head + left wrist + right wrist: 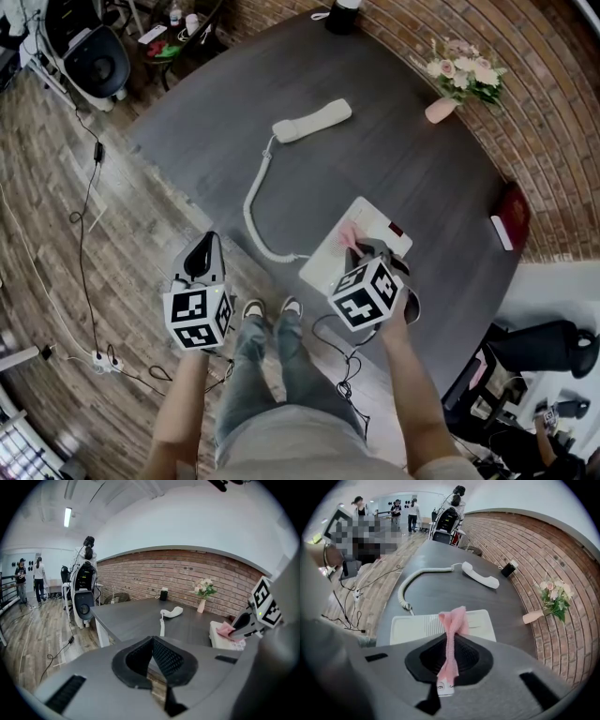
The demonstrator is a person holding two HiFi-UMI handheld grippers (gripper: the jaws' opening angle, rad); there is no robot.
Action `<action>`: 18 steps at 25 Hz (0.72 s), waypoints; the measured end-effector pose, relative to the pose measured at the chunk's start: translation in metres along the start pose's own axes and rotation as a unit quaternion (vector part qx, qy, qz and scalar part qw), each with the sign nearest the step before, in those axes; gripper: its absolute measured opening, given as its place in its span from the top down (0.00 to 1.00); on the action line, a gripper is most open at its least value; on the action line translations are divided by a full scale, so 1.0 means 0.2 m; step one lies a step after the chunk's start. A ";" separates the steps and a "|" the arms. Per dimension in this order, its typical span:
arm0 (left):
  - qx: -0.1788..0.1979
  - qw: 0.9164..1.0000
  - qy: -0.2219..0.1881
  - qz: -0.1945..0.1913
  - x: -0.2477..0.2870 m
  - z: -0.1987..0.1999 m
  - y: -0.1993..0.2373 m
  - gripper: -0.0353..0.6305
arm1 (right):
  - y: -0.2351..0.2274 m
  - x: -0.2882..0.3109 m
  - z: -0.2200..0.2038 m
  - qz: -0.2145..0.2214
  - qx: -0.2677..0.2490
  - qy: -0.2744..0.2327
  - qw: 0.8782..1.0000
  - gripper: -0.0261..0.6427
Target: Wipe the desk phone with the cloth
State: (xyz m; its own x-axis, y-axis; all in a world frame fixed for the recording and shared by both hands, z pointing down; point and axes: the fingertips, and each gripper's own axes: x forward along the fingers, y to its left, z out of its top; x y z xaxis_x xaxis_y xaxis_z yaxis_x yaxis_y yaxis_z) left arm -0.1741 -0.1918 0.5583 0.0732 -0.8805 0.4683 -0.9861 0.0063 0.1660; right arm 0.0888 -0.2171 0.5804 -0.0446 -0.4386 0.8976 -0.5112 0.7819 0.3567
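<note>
Our left gripper [152,641] hangs off the edge of the desk [403,141], fingers pressed together on nothing. Ahead of them and to the right, the handset [312,121] lies on the desk, its coiled cord [248,214] running to the phone [323,267]. Our right gripper [452,637] pinches the pink cloth [454,623]. The cloth's bunched end pokes past the fingertips, down on the phone's top.

The white phone base [373,223] lies flat; the white handset [312,120] lies off it, on its side well beyond the base, joined by a looping coiled cord [251,202]; the pink cloth [454,623], bunched into a strip, is pinched between the right gripper [451,637] jaws just above the base.
</note>
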 end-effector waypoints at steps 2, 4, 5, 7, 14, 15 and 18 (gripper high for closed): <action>0.000 1.000 0.001 0.000 -0.01 -0.01 0.00 0.94 | 0.02 0.00 0.00 0.002 -0.001 0.000 1.000 0.93; -0.001 1.000 0.001 -0.001 -0.02 -0.01 0.00 0.94 | 0.03 -0.01 -0.01 0.004 -0.003 0.000 1.000 0.93; -0.001 1.000 0.001 -0.001 -0.02 -0.02 0.00 0.94 | 0.04 -0.01 -0.01 0.004 -0.003 0.001 1.000 0.93; 0.000 1.000 0.002 -0.001 -0.03 -0.03 0.00 0.94 | 0.06 -0.01 -0.01 0.005 -0.003 0.001 1.000 0.93; 0.002 1.000 0.002 -0.005 -0.05 -0.03 0.00 0.94 | 0.13 -0.02 -0.02 0.012 -0.006 0.000 1.000 0.93; 0.002 1.000 0.002 -0.006 -0.06 -0.04 0.00 0.94 | 0.14 -0.03 -0.02 0.013 -0.007 0.000 1.000 0.93; 0.004 1.000 0.003 -0.009 -0.06 -0.04 0.00 0.94 | 0.17 -0.03 -0.02 0.018 -0.008 0.000 1.000 0.93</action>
State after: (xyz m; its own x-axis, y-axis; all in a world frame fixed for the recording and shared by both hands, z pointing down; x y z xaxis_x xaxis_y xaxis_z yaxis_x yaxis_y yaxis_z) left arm -0.1730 -0.1771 0.5586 0.0910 -0.8780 0.4699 -0.9859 -0.0128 0.1669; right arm 0.0747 -0.1860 0.5871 -0.0620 -0.4106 0.9097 -0.4955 0.8039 0.3290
